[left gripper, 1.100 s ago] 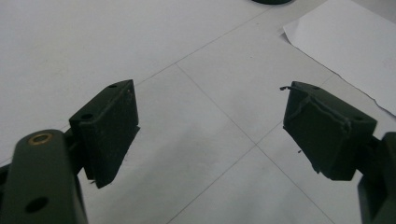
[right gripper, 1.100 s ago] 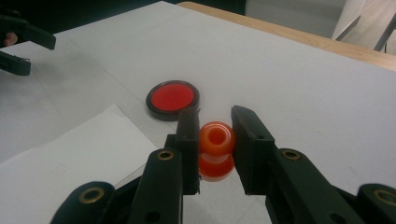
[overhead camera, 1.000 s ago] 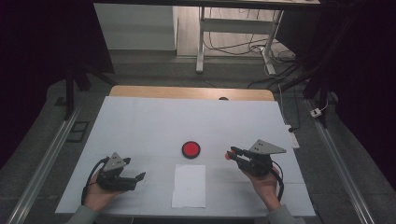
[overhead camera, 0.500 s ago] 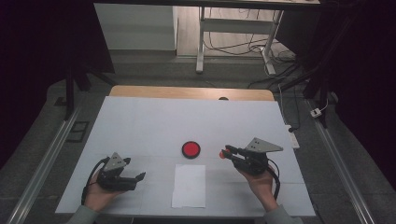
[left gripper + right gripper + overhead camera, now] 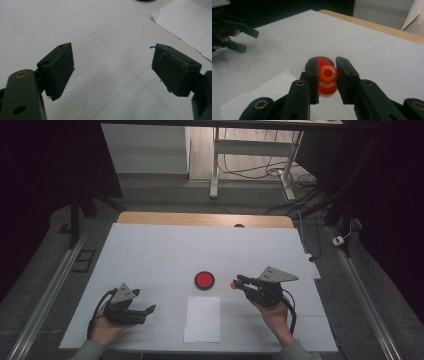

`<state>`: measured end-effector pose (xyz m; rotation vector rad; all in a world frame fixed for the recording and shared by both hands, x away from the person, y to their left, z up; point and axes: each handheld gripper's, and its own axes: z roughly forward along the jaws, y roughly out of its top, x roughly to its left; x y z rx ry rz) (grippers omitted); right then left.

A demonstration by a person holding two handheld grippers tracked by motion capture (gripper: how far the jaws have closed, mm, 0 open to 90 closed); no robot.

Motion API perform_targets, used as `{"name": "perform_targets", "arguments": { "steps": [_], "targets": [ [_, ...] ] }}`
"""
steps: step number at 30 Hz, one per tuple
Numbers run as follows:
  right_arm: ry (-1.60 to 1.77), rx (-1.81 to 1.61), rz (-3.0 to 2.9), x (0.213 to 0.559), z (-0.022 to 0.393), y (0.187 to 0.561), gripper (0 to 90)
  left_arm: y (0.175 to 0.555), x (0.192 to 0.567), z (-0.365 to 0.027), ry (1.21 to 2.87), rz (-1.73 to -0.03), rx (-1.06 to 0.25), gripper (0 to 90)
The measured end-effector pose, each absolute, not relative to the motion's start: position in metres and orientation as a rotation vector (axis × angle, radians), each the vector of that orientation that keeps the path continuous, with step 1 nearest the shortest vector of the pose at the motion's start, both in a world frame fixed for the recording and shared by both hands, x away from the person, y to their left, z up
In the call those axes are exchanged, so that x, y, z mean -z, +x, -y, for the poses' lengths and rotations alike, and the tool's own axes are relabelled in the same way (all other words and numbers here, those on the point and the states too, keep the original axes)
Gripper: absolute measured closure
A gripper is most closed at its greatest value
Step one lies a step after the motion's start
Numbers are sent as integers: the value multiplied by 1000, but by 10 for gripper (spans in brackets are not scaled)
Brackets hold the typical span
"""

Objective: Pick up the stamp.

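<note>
My right gripper [image 5: 239,281] is shut on a small orange piece [image 5: 233,284] with a hole in its end, held just above the table. In the right gripper view the orange piece [image 5: 327,73] sits pinched between both black pads, and a red disc in a black rim [image 5: 323,61] lies right behind it. That red disc [image 5: 204,280] rests on the white table [image 5: 150,250], a short way left of the orange piece. My left gripper [image 5: 144,301] rests at the front left, open, with nothing between its fingers [image 5: 58,67].
A white sheet of paper [image 5: 202,318] lies at the front middle, between the two hands; its corner [image 5: 185,22] shows beyond the left gripper. A bare wooden strip [image 5: 200,218] edges the table's far side. Floor rails run along both sides.
My right gripper has drifted slightly left with the orange piece, closer to the red disc. The left gripper has stayed where it was.
</note>
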<state>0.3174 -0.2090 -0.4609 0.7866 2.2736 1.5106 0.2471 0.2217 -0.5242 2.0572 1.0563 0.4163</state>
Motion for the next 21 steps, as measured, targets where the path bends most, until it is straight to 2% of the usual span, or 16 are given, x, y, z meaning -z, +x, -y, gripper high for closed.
{"name": "perform_targets", "arguments": {
  "steps": [21],
  "targets": [
    [739,-1541,-2330,463,181,315,718,247,523,-223,2048,-1056,-413,183]
  ]
}}
